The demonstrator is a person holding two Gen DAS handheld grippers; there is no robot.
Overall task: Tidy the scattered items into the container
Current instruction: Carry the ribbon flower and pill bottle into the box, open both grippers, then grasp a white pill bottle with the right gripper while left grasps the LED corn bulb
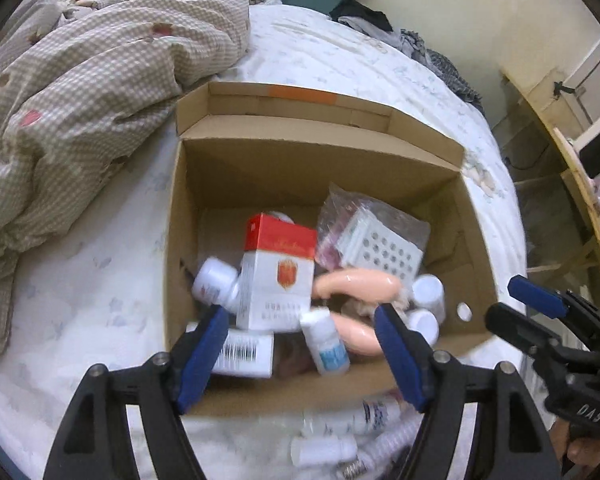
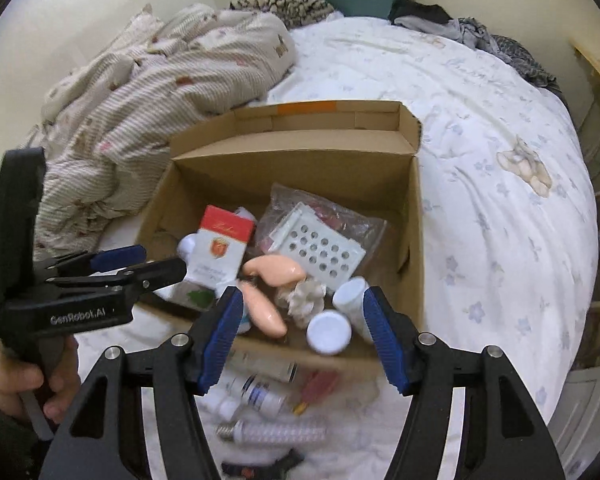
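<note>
Both grippers (image 1: 300,354) (image 2: 302,334) released over the box (image 1: 376,152) — bottles (image 2: 260,394), bulb (image 2: 276,434) outside.

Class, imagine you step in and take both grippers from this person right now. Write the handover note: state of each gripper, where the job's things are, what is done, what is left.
Left gripper: open, empty, above the near edge of the brown cardboard box.
Right gripper: open, empty, over the box's near right corner.
Done: in the box lie a red-and-white carton, white plastic bottles, a bagged white perforated tray and a peach-coloured plastic piece.
Left: on the white floral bedsheet in front of the box remain a white spiral light bulb, a blue-labelled white bottle, a red item and a small dark item at the bottom edge.
</note>
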